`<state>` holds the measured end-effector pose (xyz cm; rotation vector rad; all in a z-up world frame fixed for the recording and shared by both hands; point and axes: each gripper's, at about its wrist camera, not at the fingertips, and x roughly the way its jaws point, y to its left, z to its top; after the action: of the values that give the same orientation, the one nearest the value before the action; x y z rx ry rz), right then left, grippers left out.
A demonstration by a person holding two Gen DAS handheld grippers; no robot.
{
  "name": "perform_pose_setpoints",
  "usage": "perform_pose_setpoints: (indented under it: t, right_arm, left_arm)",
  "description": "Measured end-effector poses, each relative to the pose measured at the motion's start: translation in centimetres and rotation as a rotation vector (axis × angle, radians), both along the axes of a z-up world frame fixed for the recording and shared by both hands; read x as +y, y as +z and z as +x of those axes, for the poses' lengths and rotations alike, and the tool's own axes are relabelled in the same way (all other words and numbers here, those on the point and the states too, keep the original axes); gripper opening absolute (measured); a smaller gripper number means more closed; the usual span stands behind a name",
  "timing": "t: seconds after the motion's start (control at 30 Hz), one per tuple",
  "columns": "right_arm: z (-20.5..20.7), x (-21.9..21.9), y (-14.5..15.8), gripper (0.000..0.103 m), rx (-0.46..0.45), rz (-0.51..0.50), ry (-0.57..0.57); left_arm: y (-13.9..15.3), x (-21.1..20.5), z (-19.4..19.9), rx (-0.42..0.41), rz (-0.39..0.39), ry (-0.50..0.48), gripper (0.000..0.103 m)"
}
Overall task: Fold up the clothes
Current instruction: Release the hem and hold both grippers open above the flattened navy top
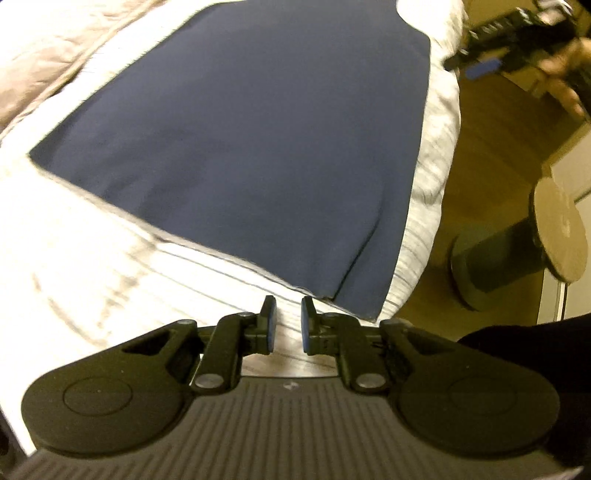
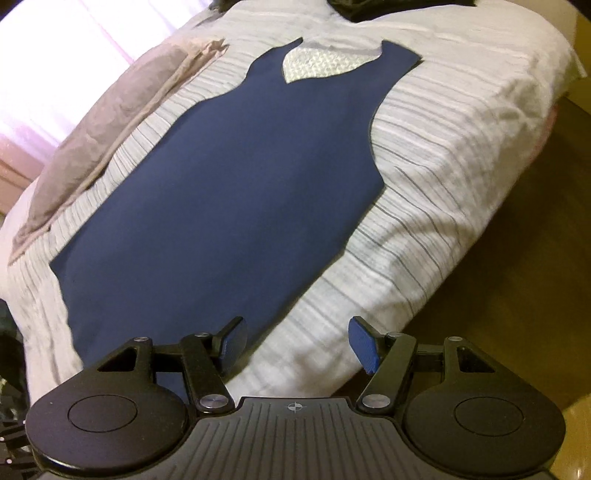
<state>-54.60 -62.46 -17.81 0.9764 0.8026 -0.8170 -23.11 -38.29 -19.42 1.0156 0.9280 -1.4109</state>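
Note:
A navy sleeveless top (image 2: 229, 192) lies flat on the striped white bedcover (image 2: 443, 177), its neckline far from me and its hem near. In the left wrist view the same top (image 1: 240, 140) spreads ahead, with its near corner just right of the fingertips. My left gripper (image 1: 288, 319) hovers over the bedcover beside that corner, its jaws a narrow gap apart with nothing between them. My right gripper (image 2: 295, 341) stands wide open above the bed's near edge, its left pad (image 2: 232, 341) over the top's hem. The right gripper (image 1: 495, 62) also shows blurred at the left view's upper right.
A beige pillow (image 2: 103, 147) lies along the left side of the bed. Dark clothing (image 2: 369, 7) sits at the bed's far end. Beside the bed are a wooden floor (image 1: 491, 155) and a round stool with a dark base (image 1: 517, 251).

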Motion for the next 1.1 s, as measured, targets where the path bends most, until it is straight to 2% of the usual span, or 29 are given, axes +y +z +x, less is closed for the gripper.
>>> perform_pose_setpoints:
  t: [0.1, 0.2, 0.47, 0.6, 0.9, 1.1]
  right_arm:
    - [0.5, 0.4, 2.2, 0.067, -0.016, 0.000, -0.014]
    - [0.6, 0.9, 3.6, 0.081, -0.027, -0.016, -0.008]
    - [0.8, 2.4, 7.5, 0.081, -0.055, -0.059, 0.007]
    - [1.6, 3.4, 8.6, 0.081, -0.030, -0.074, 0.058]
    - [3.8, 5.9, 8.6, 0.081, 0.064, -0.115, 0.239]
    - [4.4, 6.5, 9.3, 0.081, 0.102, -0.162, 0.287]
  left_arm:
    - [2.1, 0.0, 0.1, -0.013, -0.010, 0.024, 0.012]
    - [4.4, 0.0, 0.6, -0.032, -0.029, 0.048, 0.024]
    - [8.9, 0.6, 1.3, -0.082, -0.105, 0.109, 0.035]
    - [10.2, 0.8, 1.4, -0.106, -0.099, 0.130, 0.037]
    - [11.2, 0.0, 0.8, -0.091, -0.114, 0.182, 0.041]
    - [11.4, 0.0, 0.5, -0.073, -0.105, 0.236, 0.046]
